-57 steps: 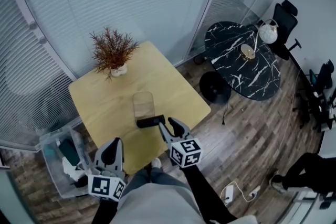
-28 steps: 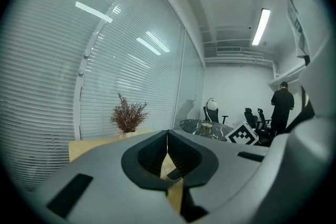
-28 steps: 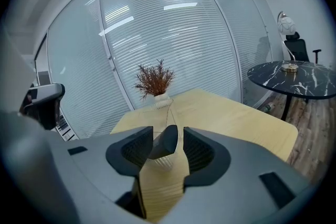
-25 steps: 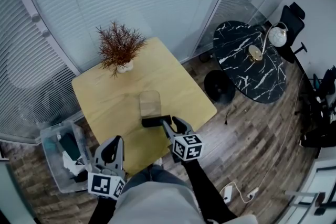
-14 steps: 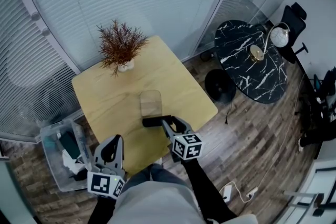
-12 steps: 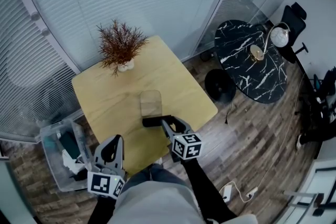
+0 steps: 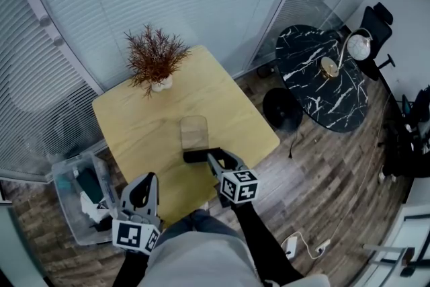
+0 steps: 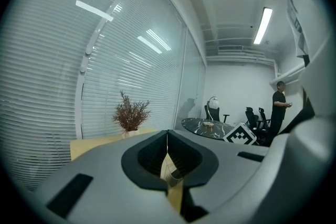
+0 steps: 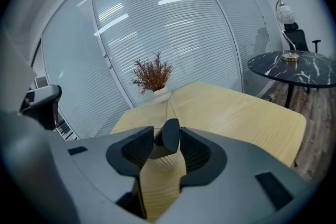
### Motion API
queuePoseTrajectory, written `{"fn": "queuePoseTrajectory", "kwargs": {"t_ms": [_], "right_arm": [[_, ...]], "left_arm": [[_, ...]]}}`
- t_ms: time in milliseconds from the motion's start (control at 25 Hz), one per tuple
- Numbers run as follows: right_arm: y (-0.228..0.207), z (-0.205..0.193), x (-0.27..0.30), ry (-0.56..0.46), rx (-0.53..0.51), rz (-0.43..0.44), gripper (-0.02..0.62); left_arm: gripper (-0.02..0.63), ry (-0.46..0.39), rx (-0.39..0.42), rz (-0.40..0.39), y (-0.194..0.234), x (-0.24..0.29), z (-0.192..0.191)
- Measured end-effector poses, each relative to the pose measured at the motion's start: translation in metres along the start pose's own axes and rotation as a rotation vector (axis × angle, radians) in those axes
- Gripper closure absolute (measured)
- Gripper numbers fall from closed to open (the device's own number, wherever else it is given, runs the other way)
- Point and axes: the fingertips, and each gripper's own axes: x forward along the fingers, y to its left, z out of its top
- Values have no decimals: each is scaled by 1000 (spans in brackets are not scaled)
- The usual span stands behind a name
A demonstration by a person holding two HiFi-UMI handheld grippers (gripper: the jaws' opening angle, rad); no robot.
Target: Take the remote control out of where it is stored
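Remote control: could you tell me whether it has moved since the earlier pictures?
No. The remote control, gripped in the right claw, still lies right at the near end of the clear holder, as before.

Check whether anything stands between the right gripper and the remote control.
Nothing visible does. The right gripper has its jaws shut directly on the remote control. The clear holder stands just past it on the table.
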Motion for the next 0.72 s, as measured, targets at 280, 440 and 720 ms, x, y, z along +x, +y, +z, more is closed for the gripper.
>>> {"fn": "queuePoseTrajectory", "kwargs": {"t_ms": [280, 440, 720], "right_arm": [[0, -1, 2, 5, 6, 6, 437], [0, -2, 3, 8, 9, 9, 439], [2, 0, 2, 4, 18, 18, 445]], "left_arm": [[598, 3, -6, -1, 3, 1, -3], [598, 2, -7, -5, 2, 2, -3], [598, -3, -5, -3, 3, 3, 0]]}}
